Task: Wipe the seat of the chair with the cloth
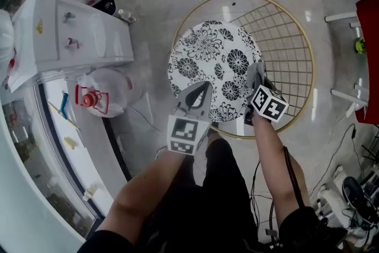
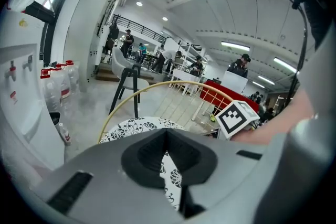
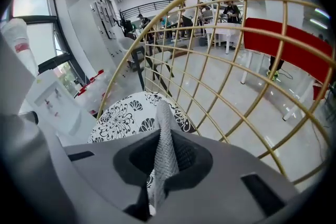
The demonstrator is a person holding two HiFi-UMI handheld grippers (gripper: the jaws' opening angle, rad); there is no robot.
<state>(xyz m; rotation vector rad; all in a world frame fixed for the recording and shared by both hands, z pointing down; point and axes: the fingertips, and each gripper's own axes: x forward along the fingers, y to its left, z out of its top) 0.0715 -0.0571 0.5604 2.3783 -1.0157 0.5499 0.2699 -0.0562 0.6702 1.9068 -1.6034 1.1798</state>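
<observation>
White dispenser (image 1: pixel 65 32) far left, water jug (image 1: pixel 100 95) beside it. Left gripper (image 1: pixel 200 92): jaws closed together, nothing held, tips over near edge of floral chair seat (image 1: pixel 210 56). Right gripper (image 1: pixel 259 85): jaws clamped on grey cloth (image 1: pixel 255 71), which lies over seat's right edge, beside gold wire backrest (image 1: pixel 287 38).
</observation>
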